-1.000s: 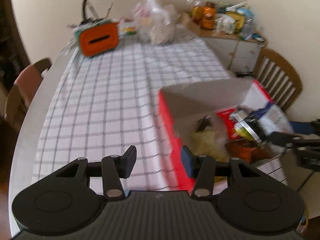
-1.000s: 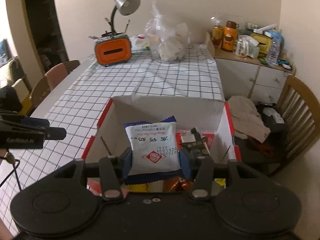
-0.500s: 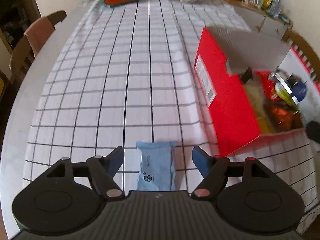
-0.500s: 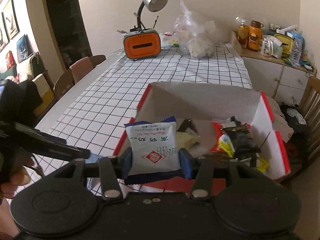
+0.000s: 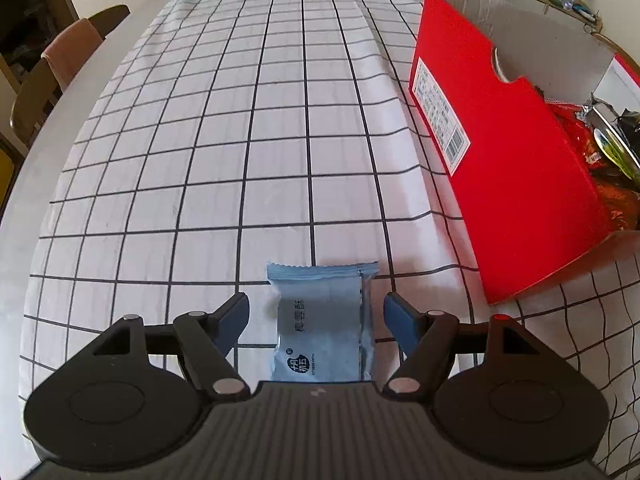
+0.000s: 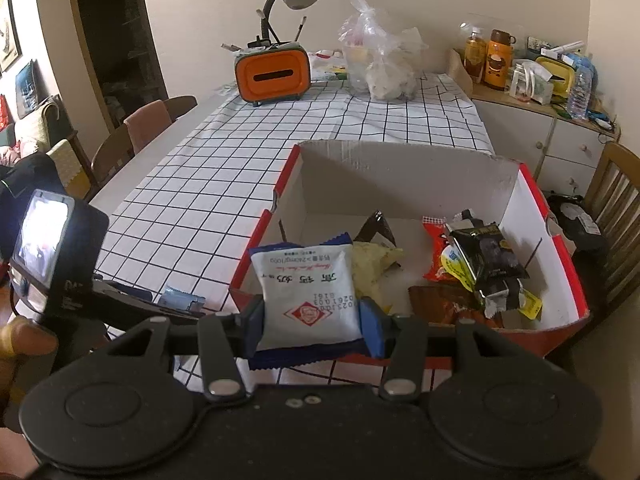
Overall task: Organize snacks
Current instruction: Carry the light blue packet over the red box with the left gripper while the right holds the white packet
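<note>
Fingers of the left gripper (image 5: 316,312) stand wide apart, straddling a pale blue snack packet (image 5: 324,328) flat on the checked tablecloth (image 5: 200,160), apparently lined up to close on it; the right gripper (image 6: 310,320) pinches a white packet (image 6: 308,292) by its sides over the red box (image 6: 552,248), probably for dropping in.

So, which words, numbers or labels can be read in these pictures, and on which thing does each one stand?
"胡萝酥", roughly: light blue snack packet lying between the open left fingers; the logo below it is too small to read.
"高钙奶饼", roughly, seen upside down: white snack packet held in the right fingers.
"240mg/100g", partly legible: same white packet.
Barcode label on the red box: too small to read.
</note>
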Available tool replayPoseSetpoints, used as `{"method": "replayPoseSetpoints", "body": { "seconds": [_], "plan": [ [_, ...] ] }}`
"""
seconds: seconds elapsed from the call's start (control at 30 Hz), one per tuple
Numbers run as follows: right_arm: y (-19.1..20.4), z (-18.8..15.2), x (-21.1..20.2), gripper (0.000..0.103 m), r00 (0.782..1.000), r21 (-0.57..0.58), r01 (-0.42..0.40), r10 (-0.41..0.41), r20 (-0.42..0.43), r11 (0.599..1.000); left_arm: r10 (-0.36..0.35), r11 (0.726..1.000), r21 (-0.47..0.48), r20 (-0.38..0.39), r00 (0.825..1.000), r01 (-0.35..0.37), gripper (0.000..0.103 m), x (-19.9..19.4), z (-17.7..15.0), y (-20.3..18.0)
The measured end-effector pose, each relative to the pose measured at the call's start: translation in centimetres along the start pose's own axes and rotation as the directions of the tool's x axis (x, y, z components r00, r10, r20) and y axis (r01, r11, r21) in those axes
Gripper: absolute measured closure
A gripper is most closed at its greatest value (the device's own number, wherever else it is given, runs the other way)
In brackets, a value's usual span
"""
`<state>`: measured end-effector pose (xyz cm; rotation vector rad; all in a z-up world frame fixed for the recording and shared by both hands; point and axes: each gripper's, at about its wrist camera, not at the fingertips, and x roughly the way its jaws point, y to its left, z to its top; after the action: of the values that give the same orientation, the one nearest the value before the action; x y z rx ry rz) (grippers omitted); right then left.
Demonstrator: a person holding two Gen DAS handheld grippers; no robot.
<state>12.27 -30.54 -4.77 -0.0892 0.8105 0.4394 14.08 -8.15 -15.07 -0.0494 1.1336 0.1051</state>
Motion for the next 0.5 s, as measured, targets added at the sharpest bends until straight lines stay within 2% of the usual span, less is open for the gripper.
{"method": "replayPoseSetpoints", "body": {
  "seconds": [0.2, 0.5],
  "plan": [
    [-0.1, 0.0, 0.1, 0.054, 1.000, 0.012, 0.007, -0.007, 0.000, 1.000, -0.026, 1.000, 0.012, -0.002, 1.000, 0.026, 0.056, 0.2, -0.1, -0.2],
    [-0.3, 0.2, 0.2, 0.054, 1.000, 0.014, -0.003, 0.003, 0.005, 1.000, -0.038, 0.999, 0.005, 0.000, 0.999, 0.038, 0.056, -1.0, -0.3, 0.1]
  ]
}}
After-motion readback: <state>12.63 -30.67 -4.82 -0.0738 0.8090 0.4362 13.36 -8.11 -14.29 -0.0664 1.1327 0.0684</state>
